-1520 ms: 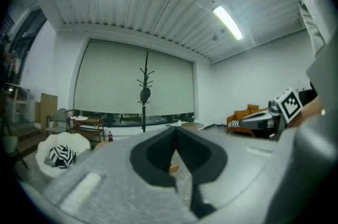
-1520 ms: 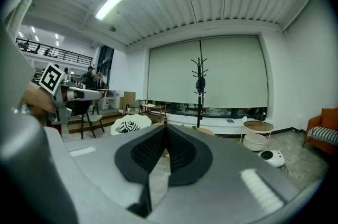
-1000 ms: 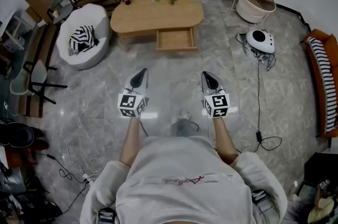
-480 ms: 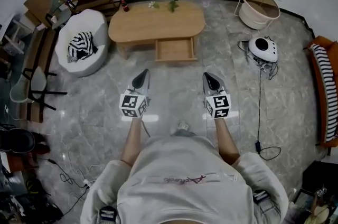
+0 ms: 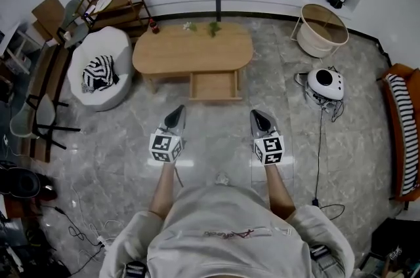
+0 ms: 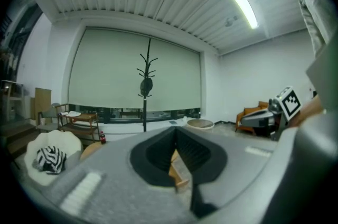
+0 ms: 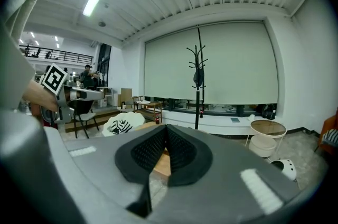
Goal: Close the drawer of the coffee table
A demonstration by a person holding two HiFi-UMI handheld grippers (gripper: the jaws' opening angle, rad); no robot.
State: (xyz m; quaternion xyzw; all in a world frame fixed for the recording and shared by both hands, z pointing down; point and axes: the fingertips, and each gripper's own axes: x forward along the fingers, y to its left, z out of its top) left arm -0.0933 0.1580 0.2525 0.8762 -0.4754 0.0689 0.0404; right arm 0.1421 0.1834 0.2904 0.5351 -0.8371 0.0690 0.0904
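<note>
The drawer stands pulled out of the bench at 12 o'clock, well apart from both grippers. Its front runs from 9 to 3. The left gripper and the right gripper, jaws closed and empty, seem about equally near.
</note>
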